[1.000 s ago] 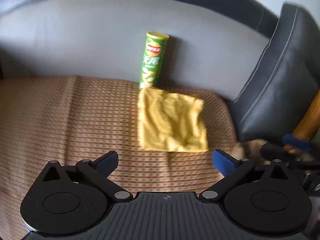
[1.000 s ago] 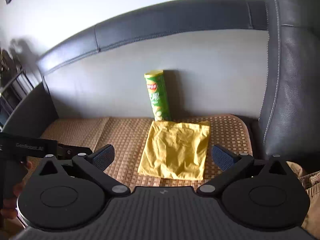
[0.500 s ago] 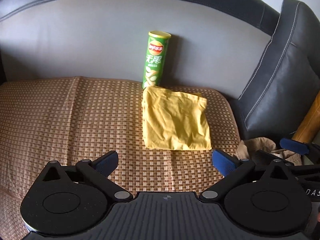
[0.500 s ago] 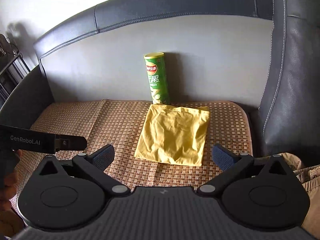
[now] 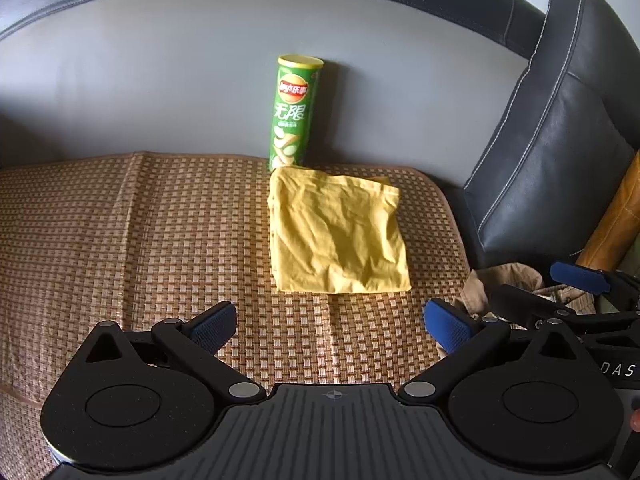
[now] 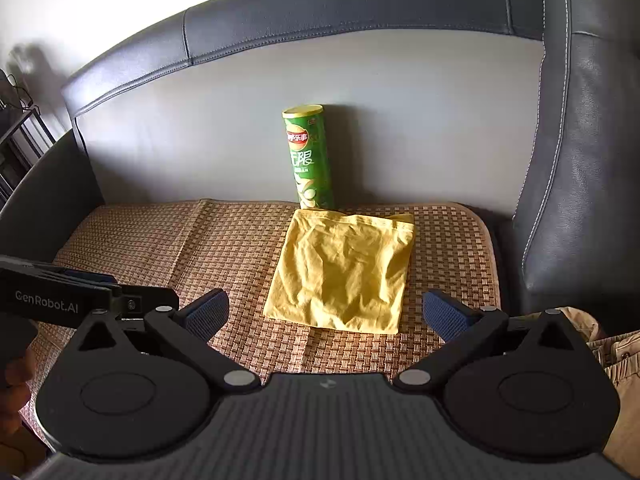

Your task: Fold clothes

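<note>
**Sofa seat: folded yellow cloth, both grippers empty**

- Yellow fabric garment (image 5: 338, 236), folded into a rough, wrinkled square, lies flat on the brown woven seat mat (image 5: 160, 232), toward the mat's right side. Its far edge lies just beside the base of the can listed next; whether they touch cannot be told.
- Tall green cylindrical crisp can with a yellow lid (image 5: 294, 114) stands upright against the grey sofa backrest (image 5: 140, 80).
- Dark leather cushion (image 5: 556, 140) leans at the right end of the sofa.
- Crumpled tan fabric (image 5: 508, 276) sits off the mat's right edge, below the cushion.
- Left gripper (image 5: 332, 324), black with blue finger pads: jaws spread wide, holding nothing, hovering over the near part of the mat, apart from the garment.
- Right gripper (image 6: 324, 314), same build: jaws spread wide, empty, with the garment's near edge showing between its fingers; whether it touches the cloth cannot be told.
- A hand (image 6: 14, 384) grips the left tool's handle at the right view's left edge.
</note>
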Demonstrator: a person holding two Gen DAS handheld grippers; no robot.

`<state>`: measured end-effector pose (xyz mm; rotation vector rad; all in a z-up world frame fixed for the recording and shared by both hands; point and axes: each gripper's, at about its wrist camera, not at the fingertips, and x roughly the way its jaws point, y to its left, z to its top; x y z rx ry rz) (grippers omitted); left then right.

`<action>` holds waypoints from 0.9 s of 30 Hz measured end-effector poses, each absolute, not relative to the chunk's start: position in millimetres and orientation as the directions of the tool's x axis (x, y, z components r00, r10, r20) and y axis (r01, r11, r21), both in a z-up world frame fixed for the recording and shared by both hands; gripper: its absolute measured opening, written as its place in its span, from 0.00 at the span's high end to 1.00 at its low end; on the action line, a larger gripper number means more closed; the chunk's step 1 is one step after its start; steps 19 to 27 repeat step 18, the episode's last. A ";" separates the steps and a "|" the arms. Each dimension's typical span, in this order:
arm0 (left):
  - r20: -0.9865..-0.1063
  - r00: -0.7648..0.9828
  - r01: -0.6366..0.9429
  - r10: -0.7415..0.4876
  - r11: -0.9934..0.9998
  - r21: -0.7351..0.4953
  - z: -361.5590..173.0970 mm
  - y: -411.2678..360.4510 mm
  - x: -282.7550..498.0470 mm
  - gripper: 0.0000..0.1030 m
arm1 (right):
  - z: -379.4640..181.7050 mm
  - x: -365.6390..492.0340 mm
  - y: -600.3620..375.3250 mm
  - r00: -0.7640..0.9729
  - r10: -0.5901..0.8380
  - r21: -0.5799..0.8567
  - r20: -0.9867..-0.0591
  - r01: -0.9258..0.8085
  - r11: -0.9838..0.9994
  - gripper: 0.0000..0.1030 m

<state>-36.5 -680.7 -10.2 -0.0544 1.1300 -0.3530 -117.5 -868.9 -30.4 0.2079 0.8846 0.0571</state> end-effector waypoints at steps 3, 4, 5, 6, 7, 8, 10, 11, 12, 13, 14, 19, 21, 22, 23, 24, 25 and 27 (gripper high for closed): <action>-0.872 0.387 0.261 -0.301 0.942 -0.210 -8.7 -682.3 -38.0 0.00 | -31.0 -119.1 -869.7 0.631 0.134 0.203 -0.764 0.038 0.979 0.00; -0.871 0.389 0.266 -0.301 0.941 -0.207 -8.1 -683.4 -38.5 0.00 | -31.0 -119.6 -870.0 0.630 0.133 0.202 -0.765 0.038 0.979 0.00; -0.870 0.390 0.271 -0.301 0.941 -0.204 -7.5 -684.5 -39.0 0.00 | -31.0 -119.9 -870.5 0.629 0.132 0.201 -0.766 0.039 0.979 0.00; -0.869 0.391 0.274 -0.303 0.940 -0.204 -7.2 -685.3 -39.6 0.00 | -30.9 -120.2 -871.0 0.629 0.131 0.201 -0.767 0.040 0.979 0.00; -0.870 0.390 0.274 -0.302 0.940 -0.204 -7.3 -685.8 -40.0 0.00 | -30.8 -120.5 -871.4 0.628 0.130 0.200 -0.767 0.041 0.979 0.00; -0.870 0.390 0.274 -0.303 0.940 -0.204 -7.4 -686.2 -40.3 0.00 | -30.8 -120.7 -871.8 0.628 0.130 0.200 -0.767 0.043 0.979 0.00; -0.870 0.388 0.273 -0.304 0.940 -0.207 -7.8 -686.3 -40.5 0.00 | -30.8 -121.1 -872.5 0.628 0.128 0.200 -0.768 0.045 0.979 0.00; -0.870 0.388 0.273 -0.303 0.940 -0.206 -7.9 -686.4 -40.5 0.00 | -30.8 -121.2 -872.6 0.628 0.128 0.200 -0.768 0.046 0.979 0.00; -0.871 0.388 0.273 -0.303 0.940 -0.205 -8.0 -686.8 -40.6 0.00 | -30.8 -121.3 -872.5 0.628 0.128 0.200 -0.768 0.045 0.979 0.00; -0.871 0.387 0.273 -0.302 0.940 -0.204 -8.0 -687.1 -40.6 0.00 | -30.8 -121.3 -872.5 0.628 0.127 0.199 -0.768 0.045 0.979 0.00; -0.872 0.387 0.272 -0.302 0.940 -0.205 -8.1 -687.1 -40.6 0.00 | -30.8 -121.4 -872.4 0.628 0.127 0.199 -0.768 0.045 0.979 0.00; -0.873 0.384 0.271 -0.300 0.941 -0.204 -8.2 -687.6 -41.0 0.00 | -30.7 -121.5 -872.3 0.629 0.127 0.198 -0.767 0.044 0.979 0.00; -0.873 0.384 0.271 -0.300 0.941 -0.204 -8.2 -687.6 -41.0 0.00 | -30.7 -121.5 -872.3 0.629 0.127 0.198 -0.767 0.044 0.979 0.00; -0.873 0.384 0.271 -0.300 0.941 -0.204 -8.2 -687.6 -41.0 0.00 | -30.7 -121.5 -872.3 0.629 0.127 0.198 -0.767 0.044 0.979 0.00; -0.873 0.384 0.271 -0.300 0.941 -0.204 -8.2 -687.6 -41.0 0.00 | -30.7 -121.5 -872.3 0.629 0.127 0.198 -0.767 0.044 0.979 0.00; -0.873 0.384 0.271 -0.300 0.941 -0.204 -8.2 -687.6 -41.0 0.00 | -30.7 -121.5 -872.3 0.629 0.127 0.198 -0.767 0.044 0.979 0.00; -0.873 0.384 0.271 -0.300 0.941 -0.204 -8.2 -687.6 -41.0 0.00 | -30.7 -121.5 -872.3 0.629 0.127 0.198 -0.767 0.044 0.979 0.00; -0.873 0.384 0.271 -0.300 0.941 -0.204 -8.2 -687.6 -41.0 0.00 | -30.7 -121.5 -872.3 0.629 0.127 0.198 -0.767 0.044 0.979 0.00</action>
